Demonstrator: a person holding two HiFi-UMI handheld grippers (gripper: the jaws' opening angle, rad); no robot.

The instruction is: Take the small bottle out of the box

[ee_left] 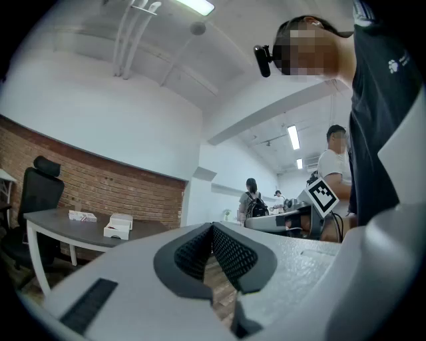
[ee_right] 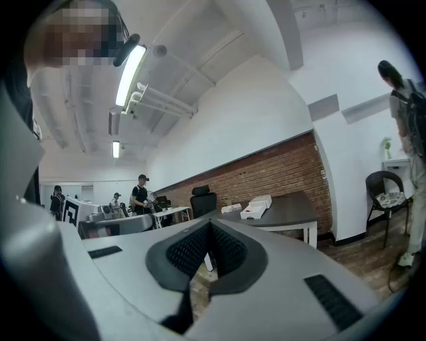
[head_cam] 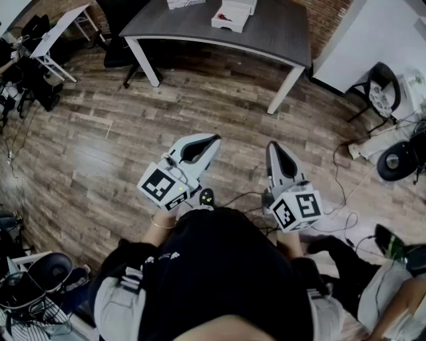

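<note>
**Finding.** The approach to the work had not yet been made. The person stood on the wooden floor (head_cam: 133, 133), well short of the bench (head_cam: 279, 33), with both tools held level and pointed toward it. The left gripper (head_cam: 213, 140) had its jaws brought together with nothing between the pads. The right gripper (head_cam: 273, 146) was likewise closed and empty.

The open white box (head_cam: 233, 14) lay on the bench top, and a second flat white package (head_cam: 184, 3) lay near it on the same bench. Something red showed inside the box. The small bottle itself could not be made out at this range and was judged to lie inside the box.

**Recommendation.**
- Close the gap to the bench first, so that the box comes under the head camera and the bottle can be identified.
- Open one gripper before reaching the bench, not over the box.
- Use the other gripper to steady the box wall, since a light carton on that bench would likely slide or rise with the bottle.
- Lift the bottle straight up, clear of the rim.
</note>
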